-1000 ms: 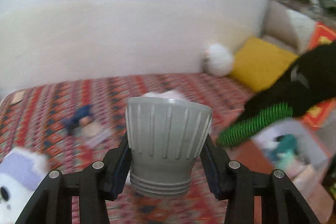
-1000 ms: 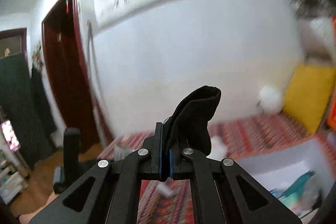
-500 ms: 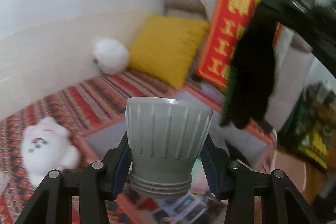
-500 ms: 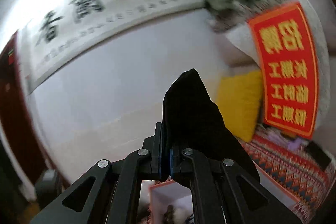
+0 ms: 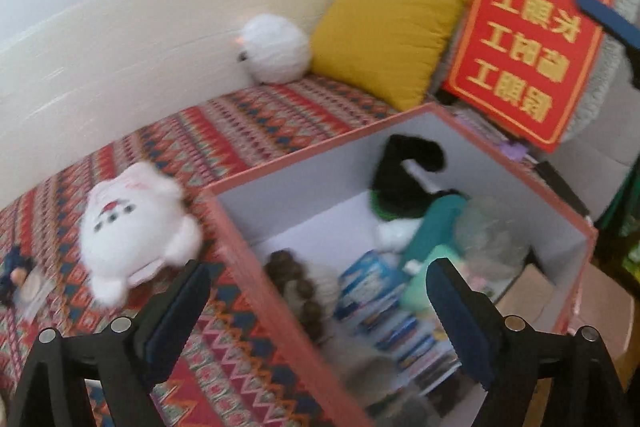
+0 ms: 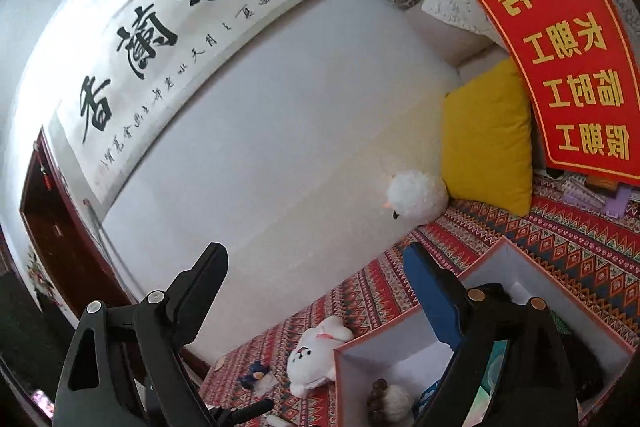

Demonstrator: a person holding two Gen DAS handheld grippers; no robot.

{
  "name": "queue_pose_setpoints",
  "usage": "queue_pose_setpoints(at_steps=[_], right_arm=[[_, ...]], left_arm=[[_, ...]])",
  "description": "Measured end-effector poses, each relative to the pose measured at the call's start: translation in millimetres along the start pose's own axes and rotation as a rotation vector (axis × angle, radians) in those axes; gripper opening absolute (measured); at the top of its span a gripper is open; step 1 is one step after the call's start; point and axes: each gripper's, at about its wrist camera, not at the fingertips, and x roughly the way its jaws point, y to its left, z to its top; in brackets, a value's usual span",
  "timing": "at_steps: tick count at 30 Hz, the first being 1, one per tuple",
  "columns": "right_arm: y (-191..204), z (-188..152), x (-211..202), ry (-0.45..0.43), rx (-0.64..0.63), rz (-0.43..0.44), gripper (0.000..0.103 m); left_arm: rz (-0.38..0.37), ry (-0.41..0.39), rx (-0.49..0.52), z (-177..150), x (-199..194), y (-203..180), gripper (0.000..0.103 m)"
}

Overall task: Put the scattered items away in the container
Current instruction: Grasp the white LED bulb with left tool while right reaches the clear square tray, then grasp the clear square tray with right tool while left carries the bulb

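The red-rimmed box (image 5: pixel 300 187) with white walls stands on the patterned bedspread. Inside lie a black sock with a green cuff (image 5: pixel 404 175), a teal item (image 5: pixel 436 227), blue packets (image 5: pixel 372 279), brown beads (image 5: pixel 296 279) and blurred grey shapes. My left gripper (image 5: pixel 316 267) hangs open above the box's near-left rim with nothing between its fingers. My right gripper (image 6: pixel 314 251) is open too, empty, above the box (image 6: pixel 400 359). A white plush toy (image 5: pixel 136 223) (image 6: pixel 316 355) and a small dark blue item (image 5: pixel 14 267) (image 6: pixel 256 371) lie on the bedspread left of the box.
A round white plush (image 5: pixel 276 47) and a yellow cushion (image 5: pixel 384 35) rest against the wall at the back. A red sign with gold characters (image 5: pixel 532 27) leans behind the box. A dark door (image 6: pixel 60 227) is far left.
Both grippers swung right to over the box and opened. The grey cup left my left gripper. The black sock left my right gripper and now lies in the box.
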Motion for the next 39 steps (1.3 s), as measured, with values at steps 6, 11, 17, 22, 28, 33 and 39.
queue_pose_setpoints(at_steps=[6,11,17,22,28,33,39], right_arm=[[37.5,-10.9,5.3,0.051,-0.057,0.041,0.092],[77.1,-51.3,47.8,0.209,-0.137,0.122,0.091],[131.5,-117.6,102.6,0.390,-0.258,0.156,0.087],[157.0,-149.2,121.0,0.450,-0.345,0.169,0.086],[158.1,-159.2,131.7,0.466,-0.380,0.150,0.077],[159.1,-167.2,141.2,0.511,-0.402,0.153,0.032],[160.7,-213.4,171.8,0.647,-0.375,0.182,0.059]], left_arm=[[0.110,0.031,-0.085,-65.5,9.6,54.3,0.093],[0.238,0.101,-0.259,-121.7,15.5,135.7,0.093],[0.272,0.078,-0.624,-150.9,25.2,225.4,0.092],[0.245,0.149,-0.753,-142.4,72.8,254.7,0.091],[0.386,0.245,-0.655,-140.1,121.6,251.4,0.060],[0.358,0.161,-0.557,-145.8,98.5,242.6,0.033],[0.240,0.081,-0.458,-182.3,-3.2,241.8,0.031]])
